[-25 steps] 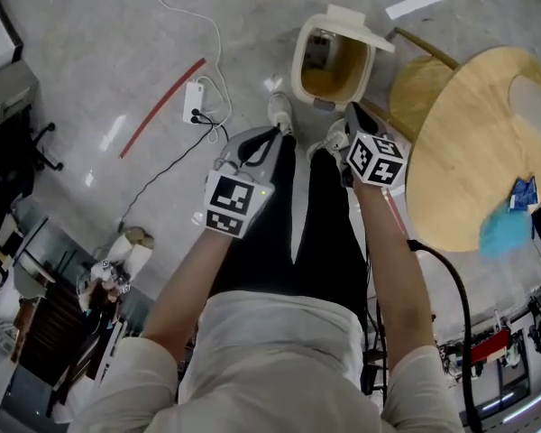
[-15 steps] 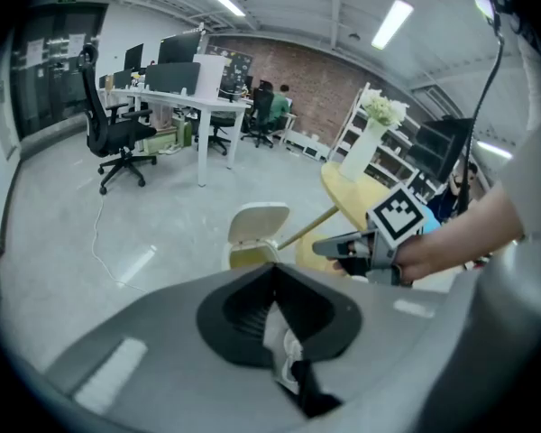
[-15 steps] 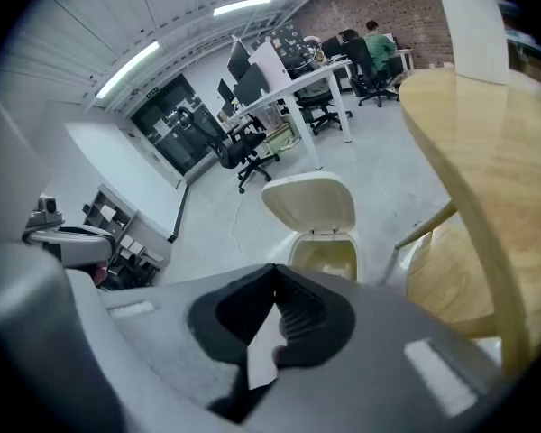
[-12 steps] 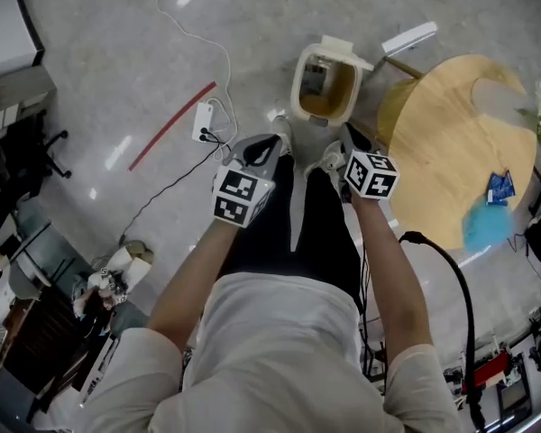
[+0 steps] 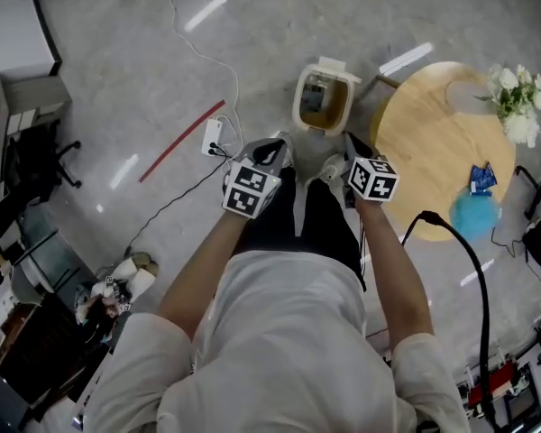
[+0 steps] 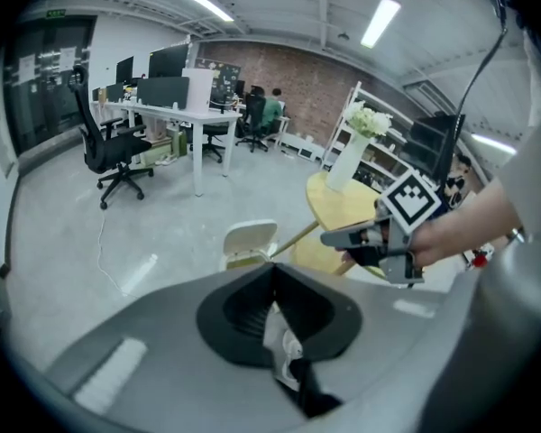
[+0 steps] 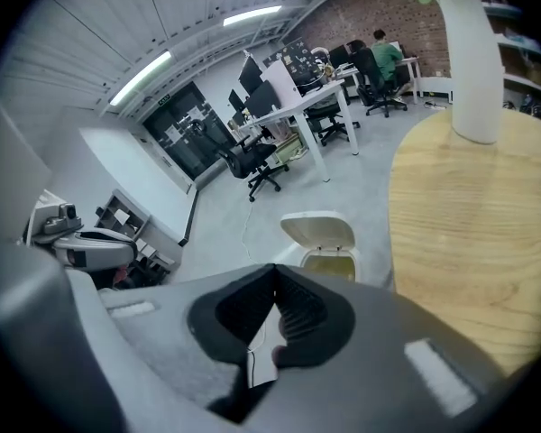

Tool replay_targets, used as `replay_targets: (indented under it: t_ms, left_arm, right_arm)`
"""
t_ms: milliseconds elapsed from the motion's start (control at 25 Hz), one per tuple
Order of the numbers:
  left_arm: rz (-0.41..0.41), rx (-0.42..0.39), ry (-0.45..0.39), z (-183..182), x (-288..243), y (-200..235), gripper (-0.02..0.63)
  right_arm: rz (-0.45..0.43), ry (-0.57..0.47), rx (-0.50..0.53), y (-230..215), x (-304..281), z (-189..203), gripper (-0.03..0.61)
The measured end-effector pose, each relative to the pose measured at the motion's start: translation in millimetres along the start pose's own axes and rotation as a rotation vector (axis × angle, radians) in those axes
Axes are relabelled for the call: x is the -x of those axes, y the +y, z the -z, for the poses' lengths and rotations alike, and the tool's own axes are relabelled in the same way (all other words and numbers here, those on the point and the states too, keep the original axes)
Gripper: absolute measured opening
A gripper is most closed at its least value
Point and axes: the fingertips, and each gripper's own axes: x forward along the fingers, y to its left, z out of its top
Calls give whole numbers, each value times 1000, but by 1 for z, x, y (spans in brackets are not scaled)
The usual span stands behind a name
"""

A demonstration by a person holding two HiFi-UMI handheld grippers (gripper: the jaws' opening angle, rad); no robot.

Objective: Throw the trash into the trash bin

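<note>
The left gripper (image 6: 272, 271) was closed – its two dark jaws met at the tips with nothing gripped between them. The right gripper (image 7: 273, 271) was likewise closed and empty, its jaws pressed together along their front edge. Both units were held side by side at a similar height and angled downward, the right gripper just to the right of the left one and apart from it.

Directly ahead of and below both sets of jaws stood the trash bin (image 5: 298, 105) on the floor, its cream lid (image 7: 317, 231) tipped up and back and its opening exposed. The bin lay well apart from either gripper.

To the right of the right gripper was a round wooden table (image 5: 433, 142), just beside the bin. At its far side stood a white vase (image 7: 469, 70) of pale flowers (image 5: 516, 97). Near the table's right edge – the side farthest from the grippers – lay a blue packet (image 5: 481, 178), with a light-blue object (image 5: 476, 216) beside it, too blurred to identify.

To the left of the left gripper, a white power strip (image 5: 214, 136) and a red strip (image 5: 182, 139) lay on the floor.
</note>
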Motion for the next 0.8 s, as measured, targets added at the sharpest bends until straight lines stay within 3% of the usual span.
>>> replay_targets:
  t_ms: [800]
  left_arm:
    - [39, -130, -77, -48, 65, -54, 4]
  right_arm:
    - [-102, -99, 80, 52, 105, -41, 0]
